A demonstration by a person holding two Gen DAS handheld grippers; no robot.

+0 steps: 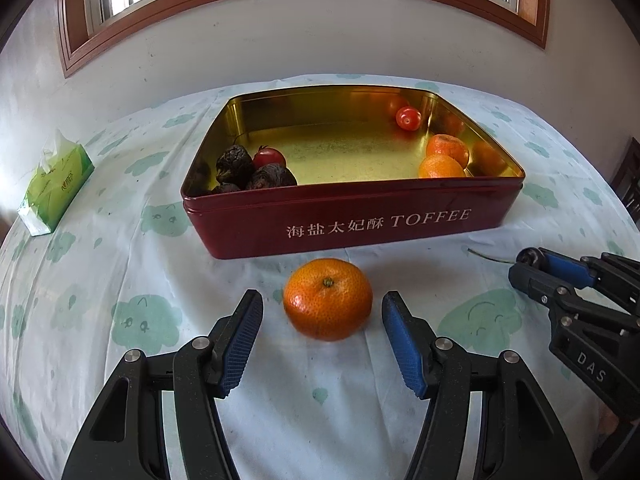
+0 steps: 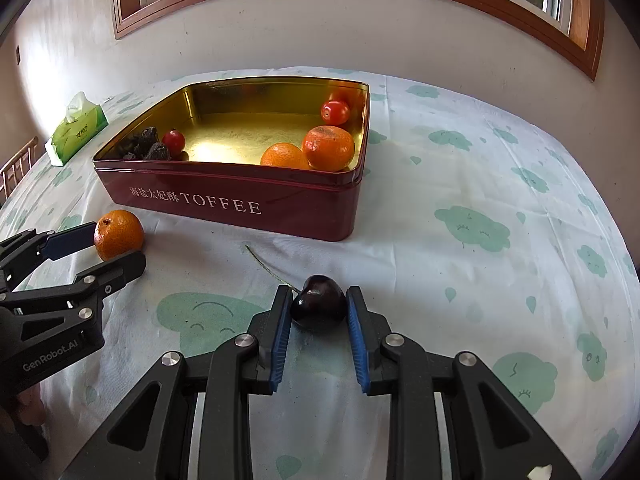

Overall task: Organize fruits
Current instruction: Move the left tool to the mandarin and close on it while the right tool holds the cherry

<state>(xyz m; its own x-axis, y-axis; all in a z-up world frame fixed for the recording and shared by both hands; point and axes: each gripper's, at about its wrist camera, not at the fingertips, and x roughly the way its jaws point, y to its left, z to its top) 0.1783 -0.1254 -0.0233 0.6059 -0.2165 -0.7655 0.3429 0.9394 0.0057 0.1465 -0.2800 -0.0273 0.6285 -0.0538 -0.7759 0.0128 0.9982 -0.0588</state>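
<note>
Standing half-wide at the left tongs [image 1: 322, 297], flanking the round orange mandarin [image 1: 328, 299] on either side, with the blue ribbed pads [image 1: 240, 344] not yet pressing and a sliver of cloth showing at each flank. Resting stem-end up on the bench [image 1: 120, 280], squat and round, so offering no long axis to line up with; probably needing only a straight squeeze.

Clamping narrow at the right tongs [image 2: 318, 292] on the small dark glossy cherry [image 2: 319, 308], both pads touching its sides, its thin green stem [image 2: 264, 264] trailing away over the cloth toward the far left.

Lying just beyond both fruits, the red rectangular metal tin with the gold inside [image 1: 360, 224], its near wall close behind the mandarin. Calling, by judgement, for a lift over that rim before any move forward.

Already filling the near right corner, two more mandarins [image 1: 444, 160]; crowding the near left corner, dark wrinkled fruits [image 1: 248, 172] with a red cherry tomato [image 1: 269, 157]; leaving the gold middle of the floor bare for a drop.

Sitting near each other over the bench, the two tongs, so risking a brush if both swing toward the tin together. Standing well apart at the far left, a green tissue pack [image 1: 56, 188].
</note>
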